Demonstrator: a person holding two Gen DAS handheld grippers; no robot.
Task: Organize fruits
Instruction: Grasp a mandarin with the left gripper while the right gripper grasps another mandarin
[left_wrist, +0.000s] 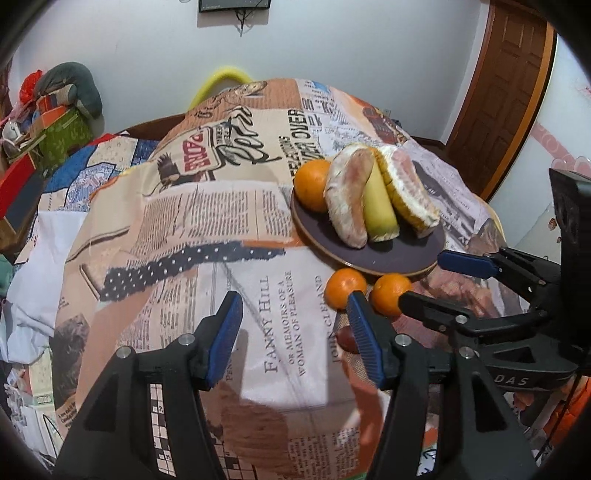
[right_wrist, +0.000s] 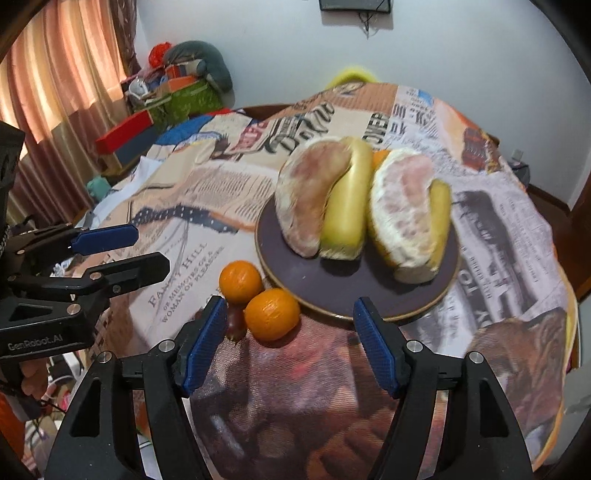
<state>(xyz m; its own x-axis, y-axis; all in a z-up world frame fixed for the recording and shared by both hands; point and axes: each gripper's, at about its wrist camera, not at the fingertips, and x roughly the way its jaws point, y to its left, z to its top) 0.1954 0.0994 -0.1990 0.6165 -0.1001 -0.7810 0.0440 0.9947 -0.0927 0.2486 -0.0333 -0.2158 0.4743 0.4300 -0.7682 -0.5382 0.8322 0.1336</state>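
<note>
A dark round plate sits on the newspaper-print tablecloth. It carries two peeled pomelo pieces, a banana, a second banana and an orange. Two mandarins lie on the cloth just in front of the plate, with a small dark red fruit beside them. My left gripper is open over bare cloth, left of the mandarins. My right gripper is open just short of the nearer mandarin, holding nothing.
The cloth drapes over a round table that drops away at the right edge. A yellow chair back rises behind it. Boxes and bags pile at the far left, a curtain hangs beside them, and a wooden door stands right.
</note>
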